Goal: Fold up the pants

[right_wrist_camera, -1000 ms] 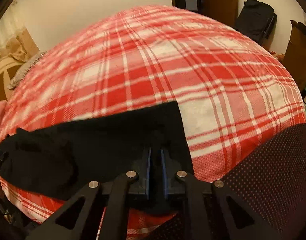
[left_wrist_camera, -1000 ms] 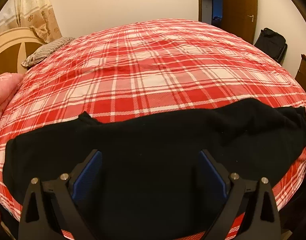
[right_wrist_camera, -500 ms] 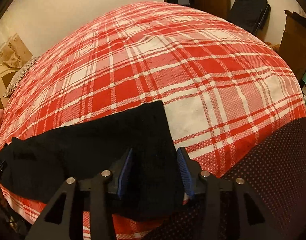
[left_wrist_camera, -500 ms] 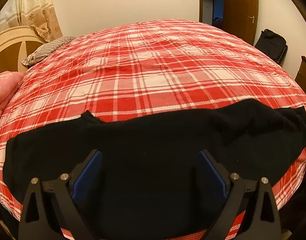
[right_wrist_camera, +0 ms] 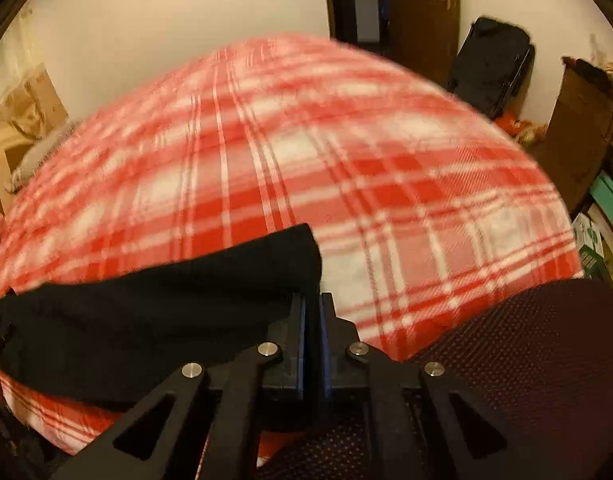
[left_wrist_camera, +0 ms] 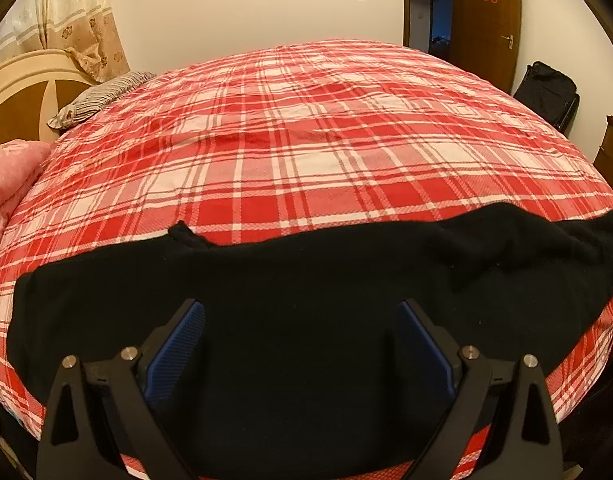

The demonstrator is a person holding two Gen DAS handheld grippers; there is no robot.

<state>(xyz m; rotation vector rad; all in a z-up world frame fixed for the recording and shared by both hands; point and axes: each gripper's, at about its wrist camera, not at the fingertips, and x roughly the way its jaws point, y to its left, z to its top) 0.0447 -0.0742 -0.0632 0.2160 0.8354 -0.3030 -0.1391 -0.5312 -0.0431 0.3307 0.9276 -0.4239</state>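
Overhead, left gripper (left_wrist_camera: 300, 344) gapes above black pants (left_wrist_camera: 306, 292); right gripper (right_wrist_camera: 311, 330) clenches their hem; no legible writing.

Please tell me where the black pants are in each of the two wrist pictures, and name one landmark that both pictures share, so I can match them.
Left wrist view: the black pants stretch across the whole lower half, behind the open left gripper.
Right wrist view: the pants fill the lower left, their end at the shut right gripper.
Shared landmark: the black bag against the wall, upper right.
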